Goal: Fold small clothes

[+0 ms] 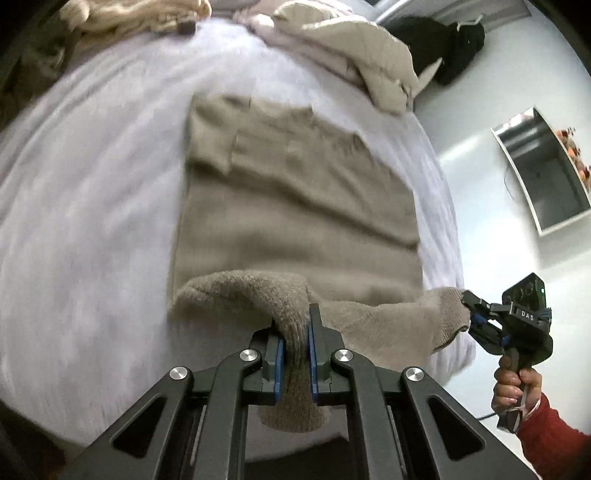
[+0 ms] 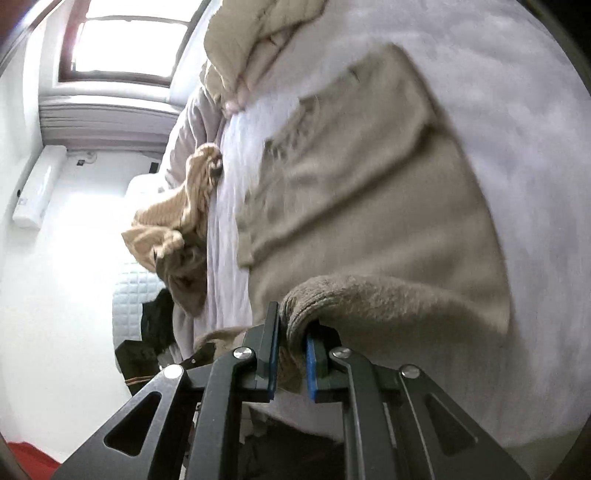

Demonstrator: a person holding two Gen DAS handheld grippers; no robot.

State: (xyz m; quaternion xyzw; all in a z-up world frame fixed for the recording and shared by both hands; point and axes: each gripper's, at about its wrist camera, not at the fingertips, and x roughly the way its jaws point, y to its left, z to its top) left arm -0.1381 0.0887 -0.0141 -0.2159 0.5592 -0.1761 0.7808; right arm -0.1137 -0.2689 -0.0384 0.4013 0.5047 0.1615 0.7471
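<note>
Bed [image 1: 92,192] fills most of both views, its pale lilac cover spread wide, and on it the sweater [image 1: 295,206] is laid flat, centre of the left wrist frame and centre right of the right wrist frame. The sleeves look already folded in over the body, so a neat oblong is seen; that part of the fold is judged done. The near hem is now lifted at both corners and curled over, which reads as the start of the bottom-to-top fold. That fold is not yet completed: the hem has still to be carried up toward the collar at the upper part of the frame and laid down, and perhaps smoothed.

More clothes are heaped at the top of the left wrist frame, a cream pile [image 1: 351,48] to the upper right and another [image 1: 122,14] at upper left, so further pieces are judged still to be folded.

Left gripper [image 1: 295,325], bottom centre, is clamped narrow on a thick bunch of hem, knit hanging down between the pads. Right gripper [image 1: 471,314] is seen at lower right of that frame, pinched on the other hem corner, a hand [image 1: 517,384] below it; in its own view [image 2: 291,343] cloth is gripped between the blue pads.
</note>
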